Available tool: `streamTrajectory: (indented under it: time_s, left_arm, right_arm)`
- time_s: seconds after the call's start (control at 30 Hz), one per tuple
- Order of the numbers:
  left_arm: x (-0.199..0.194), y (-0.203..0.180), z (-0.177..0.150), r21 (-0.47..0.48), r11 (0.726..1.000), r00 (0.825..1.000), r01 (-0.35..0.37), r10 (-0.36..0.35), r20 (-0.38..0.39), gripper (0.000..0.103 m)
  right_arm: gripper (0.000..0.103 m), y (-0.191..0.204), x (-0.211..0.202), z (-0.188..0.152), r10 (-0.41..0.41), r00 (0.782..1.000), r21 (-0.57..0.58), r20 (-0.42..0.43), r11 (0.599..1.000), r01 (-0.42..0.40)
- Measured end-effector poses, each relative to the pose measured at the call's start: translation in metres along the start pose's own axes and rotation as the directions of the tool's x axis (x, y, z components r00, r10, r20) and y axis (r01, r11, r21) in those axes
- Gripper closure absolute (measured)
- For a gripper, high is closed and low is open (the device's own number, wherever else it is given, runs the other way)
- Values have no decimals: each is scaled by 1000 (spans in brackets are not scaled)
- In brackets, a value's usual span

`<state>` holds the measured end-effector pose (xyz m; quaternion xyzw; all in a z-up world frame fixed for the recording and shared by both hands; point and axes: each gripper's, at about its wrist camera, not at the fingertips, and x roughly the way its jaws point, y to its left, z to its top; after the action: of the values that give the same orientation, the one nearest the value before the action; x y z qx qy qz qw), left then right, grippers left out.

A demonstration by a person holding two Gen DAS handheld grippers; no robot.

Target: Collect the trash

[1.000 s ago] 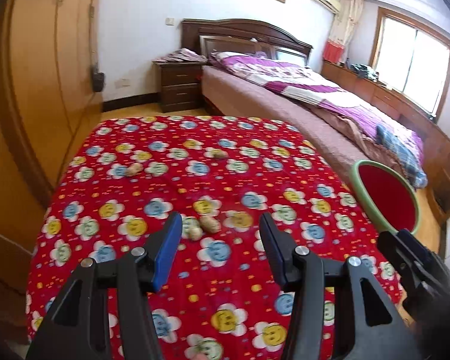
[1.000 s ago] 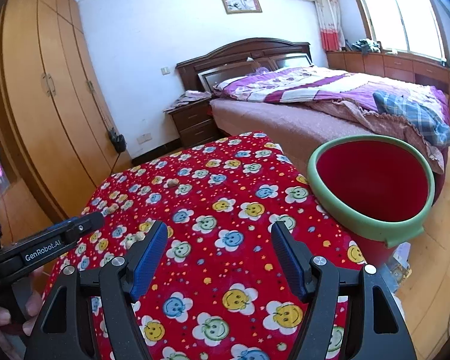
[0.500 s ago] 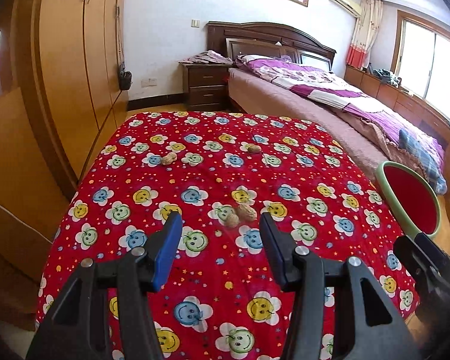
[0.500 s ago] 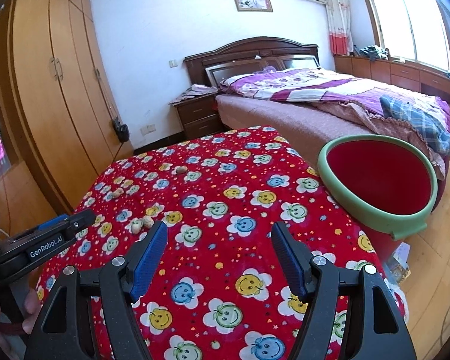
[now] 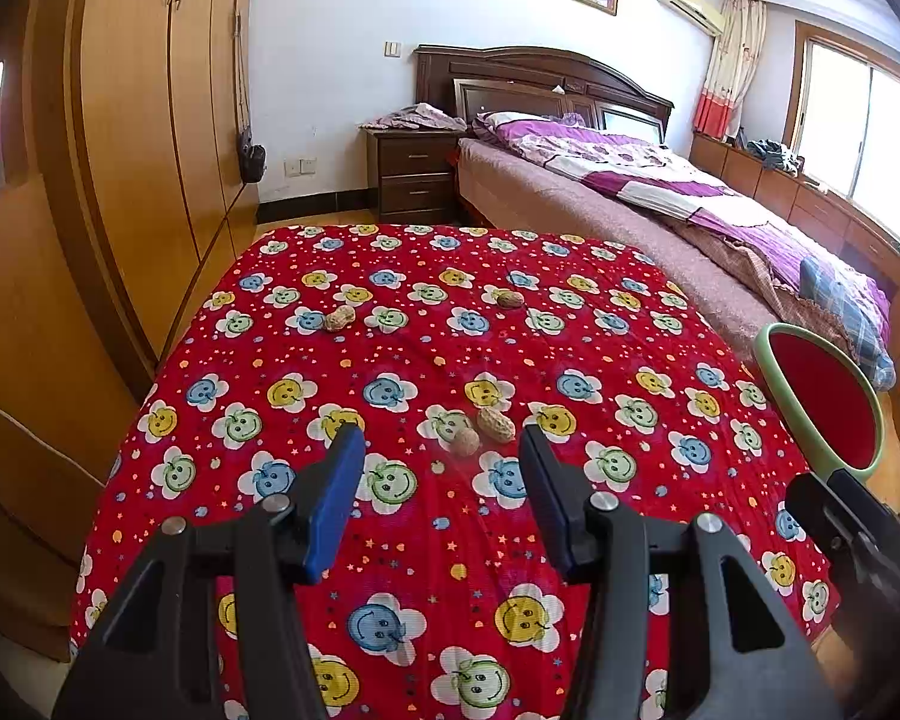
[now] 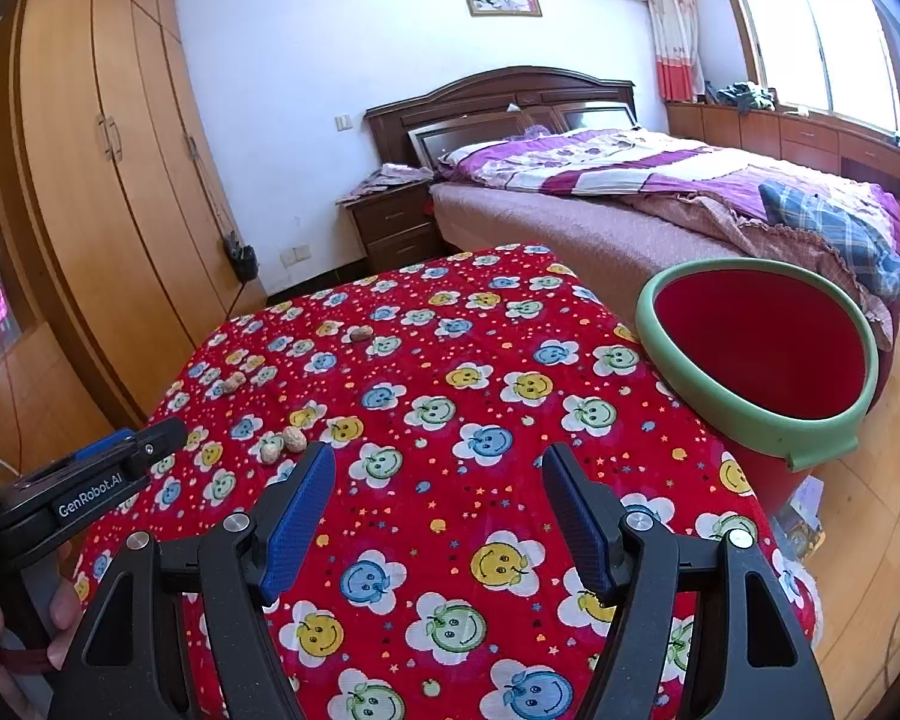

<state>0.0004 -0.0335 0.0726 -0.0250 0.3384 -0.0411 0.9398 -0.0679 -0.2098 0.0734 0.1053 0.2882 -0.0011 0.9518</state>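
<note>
Left tool (image 5: 441, 450) hovering over tabletop (image 5: 660, 354), fingers spread wide, gripping nothing. Blue pads (image 5: 330, 498) showing a ribbed, rubbery face on matte black plastic arms.

Lying just beyond and between the tips: pair of peanut shells (image 5: 483, 429), tan, pitted, oval, touching each other. Sitting farther back, well apart: elongated peanut shell (image 5: 339, 318) to the left, rounder brown shell (image 5: 510, 299) to the right. All resting on a red quilted cloth printed with smiley-faced flowers in blue, yellow and green, slightly puckered.

Right tool (image 6: 438, 474) also hanging spread wide and holding nothing, pads finely cross-hatched. Same shell pair (image 6: 282, 444) showing left of its left finger, near the tip of the other tool, which is bearing a "GenRobot.AI" label.

Standing off the tabletop's right edge: round trash bin (image 6: 744, 420), smooth red plastic interior, thick pale green rolled rim, mouth opening below tabletop level. Nothing visible inside the portion showing.

Glossy wood-veneer wardrobe (image 5: 150, 138) running along the left; dark carved headboard and bed (image 6: 660, 180) with purple patterned bedding lying behind.
</note>
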Motion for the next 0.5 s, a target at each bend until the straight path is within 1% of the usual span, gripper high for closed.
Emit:
streamTrajectory:
  time_s: [0.5]
  left_arm:
    - [0,-1,0,1,1000,1000,-1,1,1,50]
  right_arm:
    - [30,-1,1,-1,1,1000,4,-4,1000,-1]
